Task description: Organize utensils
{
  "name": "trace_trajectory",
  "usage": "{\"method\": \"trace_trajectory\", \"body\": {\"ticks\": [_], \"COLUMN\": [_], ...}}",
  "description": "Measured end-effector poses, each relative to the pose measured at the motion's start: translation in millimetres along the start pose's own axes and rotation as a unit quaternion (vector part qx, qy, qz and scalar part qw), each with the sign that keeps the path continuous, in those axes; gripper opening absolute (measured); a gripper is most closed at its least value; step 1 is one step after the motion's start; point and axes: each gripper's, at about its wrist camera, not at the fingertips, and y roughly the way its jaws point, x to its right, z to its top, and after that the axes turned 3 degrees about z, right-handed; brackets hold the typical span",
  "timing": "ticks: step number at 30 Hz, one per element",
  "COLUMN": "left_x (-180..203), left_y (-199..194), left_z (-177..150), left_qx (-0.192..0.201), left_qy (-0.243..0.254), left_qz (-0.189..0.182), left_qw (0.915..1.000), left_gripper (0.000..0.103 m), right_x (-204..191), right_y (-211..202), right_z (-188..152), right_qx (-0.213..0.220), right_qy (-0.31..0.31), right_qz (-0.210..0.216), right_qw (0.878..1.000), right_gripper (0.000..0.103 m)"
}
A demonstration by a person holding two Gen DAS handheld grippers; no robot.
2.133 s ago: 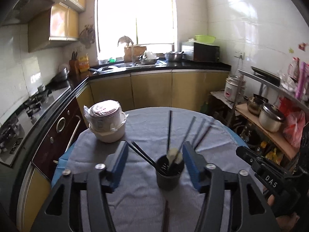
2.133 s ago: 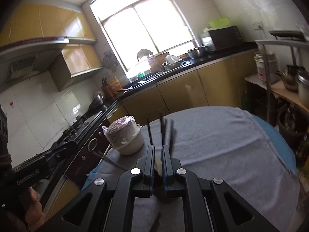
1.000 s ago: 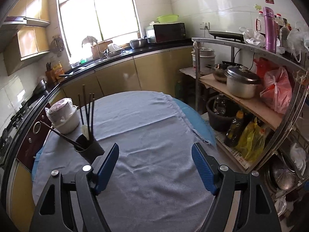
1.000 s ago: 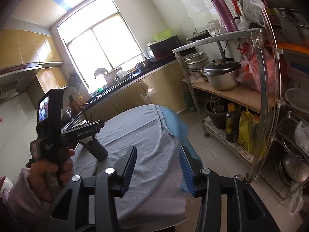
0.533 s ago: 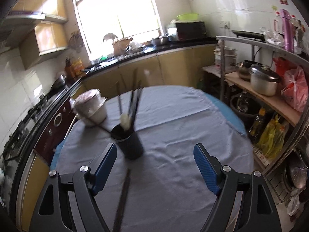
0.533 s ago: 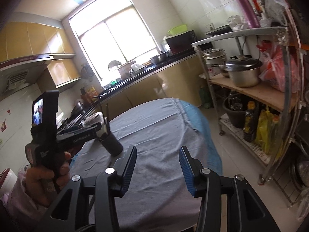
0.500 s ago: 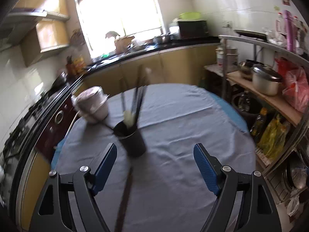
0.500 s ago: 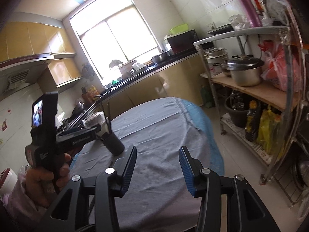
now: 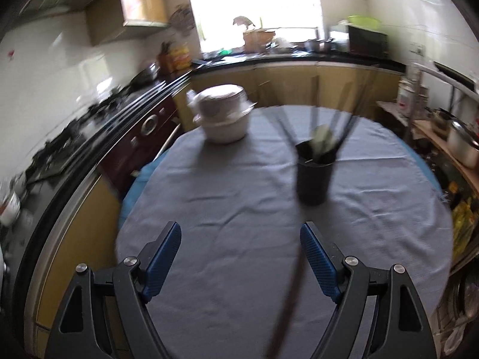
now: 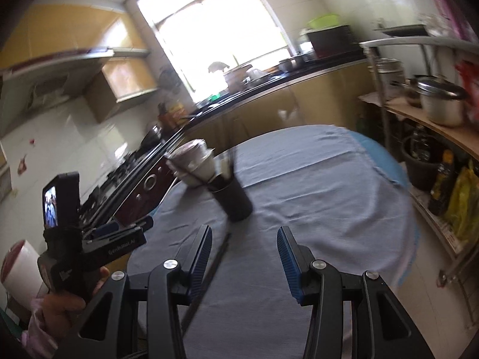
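Chopsticks and a pale spoon-like utensil already stand in the dark holder cup, right of centre in the left wrist view, on the grey tablecloth. One loose chopstick lies on the cloth, running from below the cup toward the lower edge, just inside the right-hand blue pad. At the bottom of the frame, the left gripper has its jaws spread wide with nothing between them but cloth. A wrapped white bowl sits upper centre, well apart from the cup.

From the right wrist view, the holder cup stands at centre with the bowl close behind it. The loose chopstick lies below the cup, beside the left-hand blue pad. The right gripper is about half spread and empty. A hand carries the left gripper at lower left.

Most utensils look sorted; that one chopstick, at least, is left to collect.
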Motion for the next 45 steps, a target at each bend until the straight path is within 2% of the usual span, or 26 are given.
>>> {"method": "trace_trajectory", "body": {"ticks": [8,13,19,28,38,42,45], "left_x": [-68,-89,-103,-117,-113,-109,-105], "left_y": [24,28,34,49,60,64,67], "left_z": [-17,-19,-25,-34,-36,-38,-39], "left_qx": [-0.009,-0.009,-0.016,-0.034,-0.046,-0.051,-0.054], "left_qy": [-0.047,-0.067,-0.074,-0.079,-0.062,-0.057,-0.053], "left_qz": [0.027,0.022,0.017,0.015,0.002,-0.004,-0.008], "left_qw": [0.9985,0.9975,0.997,0.9962,0.9971,0.9971,0.9971], "left_gripper": [0.082,0.082,0.082,0.082,0.082,0.082,0.082], "right_x": [-70,-100,-114,-116,-82,-67,-61], "right_y": [59,86,110,148,179,189,193], "right_z": [-5,-12,-15,-30,-38,-46,-50], "right_qx": [-0.053,-0.078,-0.099,-0.13,-0.153,-0.169,-0.175], "right_qy": [-0.056,-0.082,-0.085,-0.07,-0.037,-0.019,-0.018], "right_qz": [0.007,0.016,0.022,0.021,-0.006,-0.014,-0.019], "right_qw": [0.997,0.993,0.991,0.989,0.988,0.985,0.984], "right_gripper": [0.048,0.048,0.048,0.048,0.048,0.038,0.038]}}
